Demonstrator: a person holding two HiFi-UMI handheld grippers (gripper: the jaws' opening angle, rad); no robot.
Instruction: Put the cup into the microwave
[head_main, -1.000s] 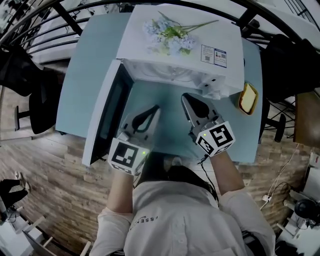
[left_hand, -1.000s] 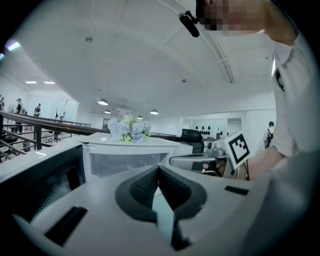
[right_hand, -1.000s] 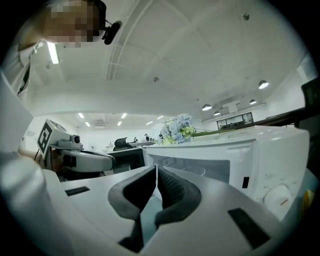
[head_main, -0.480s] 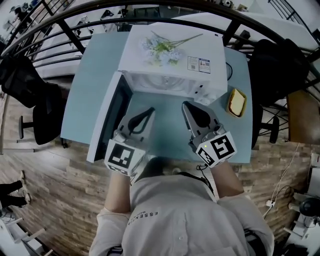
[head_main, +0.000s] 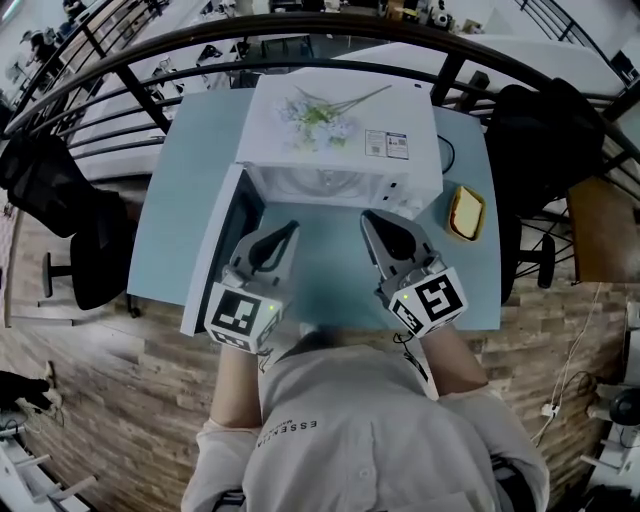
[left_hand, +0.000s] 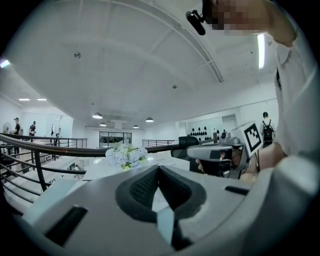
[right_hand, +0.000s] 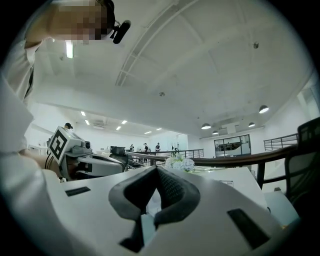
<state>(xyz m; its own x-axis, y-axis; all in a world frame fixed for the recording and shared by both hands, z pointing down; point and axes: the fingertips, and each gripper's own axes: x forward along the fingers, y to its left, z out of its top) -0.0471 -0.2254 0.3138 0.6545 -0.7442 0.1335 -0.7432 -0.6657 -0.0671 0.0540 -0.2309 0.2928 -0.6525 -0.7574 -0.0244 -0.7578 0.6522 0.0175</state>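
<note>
The left gripper (head_main: 291, 227) carries a cube with a black square marker on which no letters are shown. On the back of the person's pale shirt (head_main: 330, 440), small print beginning "ESSEN" can be read. A label (head_main: 387, 143) with a blue patch is stuck on top of the white microwave (head_main: 405, 100), towards its front right corner; its print is too small to be read. A similar square marker is borne by the cube of the right gripper (head_main: 367, 216).

Only in the head view are these seen:
- the blue table (head_main: 185, 190);
- the microwave's door (head_main: 215, 250), swung open to the left;
- a yellow object (head_main: 465, 212) lying at the table's right edge.

The microwave is set at the table's far edge, and a bunch of pale flowers (head_main: 315, 112) is laid on its top. In the left gripper view, the flowers and a dark railing (left_hand: 45, 145) are seen beyond the jaws, with the right gripper off to the right. In the right gripper view, the left gripper is seen at the left and the flowers straight ahead.

Both grippers are held over the near half of the table, in front of the open microwave. The left one is just beside the door. The jaws of each are closed tip to tip, and nothing is gripped or touched by either.

Where the cup is cannot be told from any view.
</note>
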